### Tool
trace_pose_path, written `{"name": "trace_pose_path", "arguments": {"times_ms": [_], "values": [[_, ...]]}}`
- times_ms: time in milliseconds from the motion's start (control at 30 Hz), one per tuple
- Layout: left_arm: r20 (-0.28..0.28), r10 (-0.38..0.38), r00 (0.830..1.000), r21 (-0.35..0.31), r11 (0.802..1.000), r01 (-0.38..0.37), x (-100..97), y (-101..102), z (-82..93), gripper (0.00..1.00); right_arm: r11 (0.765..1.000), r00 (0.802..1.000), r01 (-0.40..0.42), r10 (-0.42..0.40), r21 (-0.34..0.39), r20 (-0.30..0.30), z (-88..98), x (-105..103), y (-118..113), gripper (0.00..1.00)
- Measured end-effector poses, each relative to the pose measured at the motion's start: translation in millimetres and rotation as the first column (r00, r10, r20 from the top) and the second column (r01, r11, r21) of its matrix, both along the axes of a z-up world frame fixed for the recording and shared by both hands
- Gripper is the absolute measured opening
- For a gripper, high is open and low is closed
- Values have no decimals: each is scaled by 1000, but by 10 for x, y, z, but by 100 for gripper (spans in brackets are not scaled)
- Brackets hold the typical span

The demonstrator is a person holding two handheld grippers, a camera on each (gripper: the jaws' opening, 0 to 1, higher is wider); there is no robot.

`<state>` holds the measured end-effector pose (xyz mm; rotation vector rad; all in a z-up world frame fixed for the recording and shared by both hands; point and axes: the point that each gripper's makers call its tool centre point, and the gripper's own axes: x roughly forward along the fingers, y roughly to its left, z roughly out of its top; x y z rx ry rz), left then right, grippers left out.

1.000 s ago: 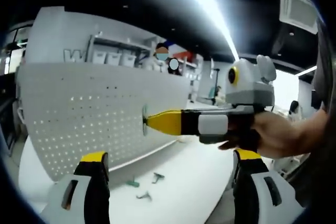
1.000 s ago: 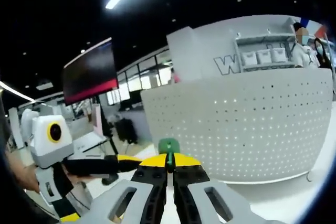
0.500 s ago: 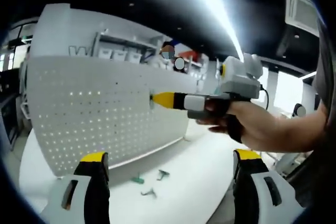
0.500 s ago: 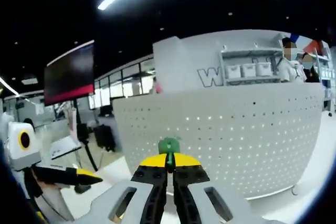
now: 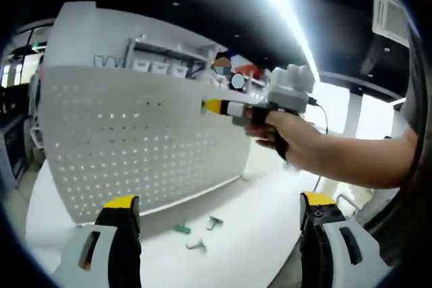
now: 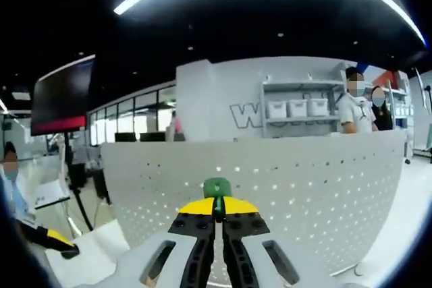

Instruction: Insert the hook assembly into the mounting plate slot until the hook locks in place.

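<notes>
Hook (image 6: 217,187) clenched in right tongs (image 6: 217,215) | left tongs (image 5: 219,208) released | pegboard (image 5: 135,139) ahead

In the left gripper view, the right gripper (image 5: 210,106) has travelled away from the camera toward the pegboard (image 5: 135,146); a second ago its yellow tip sat near the view's centre, and now it is smaller and higher, at about 12 o'clock, right at the board's upper edge. In the right gripper view the pegboard (image 6: 304,200) has grown to span the view behind the green hook (image 6: 217,187), and the left gripper (image 6: 50,239) has slid out to 8 o'clock.
</notes>
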<state>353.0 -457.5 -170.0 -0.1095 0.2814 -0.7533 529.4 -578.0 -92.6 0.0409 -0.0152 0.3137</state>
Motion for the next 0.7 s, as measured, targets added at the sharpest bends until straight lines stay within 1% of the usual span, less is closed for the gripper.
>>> {"name": "trace_pose_path", "arguments": {"times_ms": [167, 300, 400, 533, 700], "values": [[-9, 2, 1000, 7, 1000, -2, 24, 12, -31, 100, 999, 999, 32, -32, 5, 17, 58, 150, -108, 0], [-12, -2, 1000, 9, 1000, 2, 34, 20, -21, 100, 998, 998, 55, -55, 4, 23, 92, 282, -191, 0], [-13, 7, 1000, 9, 1000, -7, 44, 43, -26, 100, 998, 997, 69, -69, 3, 31, 116, 350, -218, 0], [-20, 12, 1000, 8, 1000, -12, 49, 55, -54, 100, 997, 996, 80, -79, -8, 45, 145, 388, -211, 0], [-25, 18, 1000, 6, 1000, -18, 62, 68, -69, 100, 996, 995, 89, -89, -12, 48, 127, 417, -192, 0]]}}
